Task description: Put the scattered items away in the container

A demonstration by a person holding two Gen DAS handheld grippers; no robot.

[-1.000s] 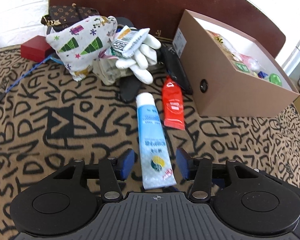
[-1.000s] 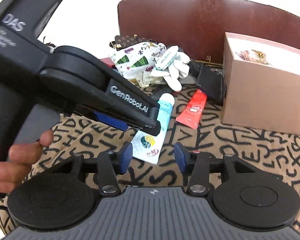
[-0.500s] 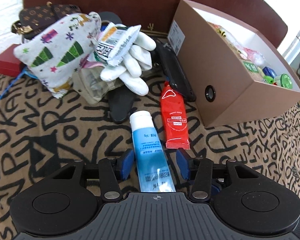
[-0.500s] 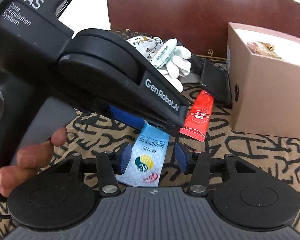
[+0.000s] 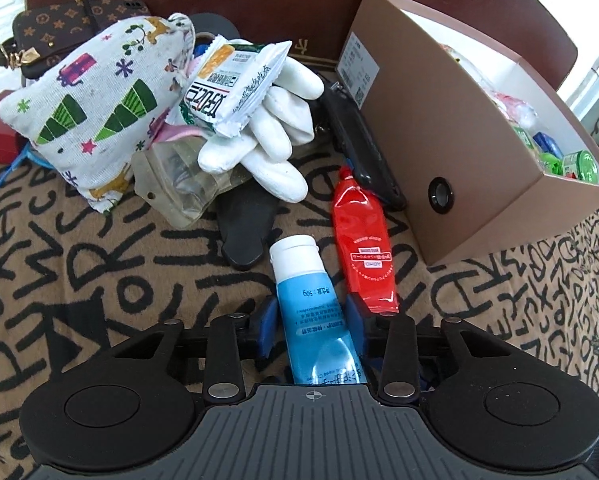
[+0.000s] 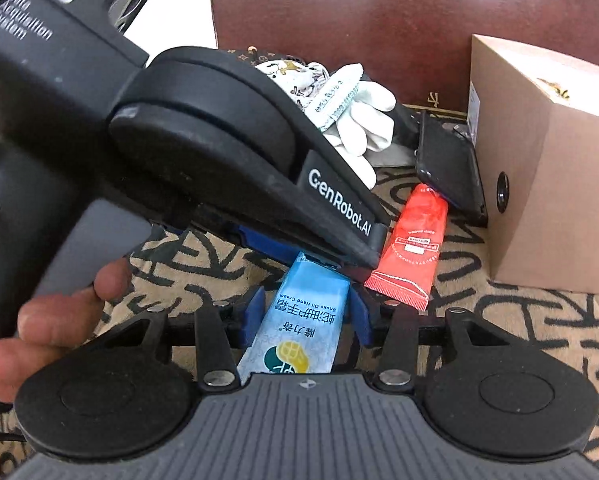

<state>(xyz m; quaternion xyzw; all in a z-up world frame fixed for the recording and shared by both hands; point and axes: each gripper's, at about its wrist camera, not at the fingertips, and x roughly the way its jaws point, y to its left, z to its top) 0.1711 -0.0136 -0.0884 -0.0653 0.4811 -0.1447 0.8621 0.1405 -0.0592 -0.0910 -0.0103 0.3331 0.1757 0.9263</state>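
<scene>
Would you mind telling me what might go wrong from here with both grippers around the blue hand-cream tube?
Both the left gripper, just closing, and right gripper straddle the blue hand-cream tube, so they may collide. The red tube lying alongside may get nudged. The soft tube may buckle when squeezed.

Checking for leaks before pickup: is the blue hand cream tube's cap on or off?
On. The blue hand cream tube lies flat with its white cap seated on the end.

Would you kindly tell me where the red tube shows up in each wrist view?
Left wrist view: red tube right of centre, beside the blue tube.
Right wrist view: red tube right of centre, partly under the black case.
Shared landmark: the cardboard box.
</scene>
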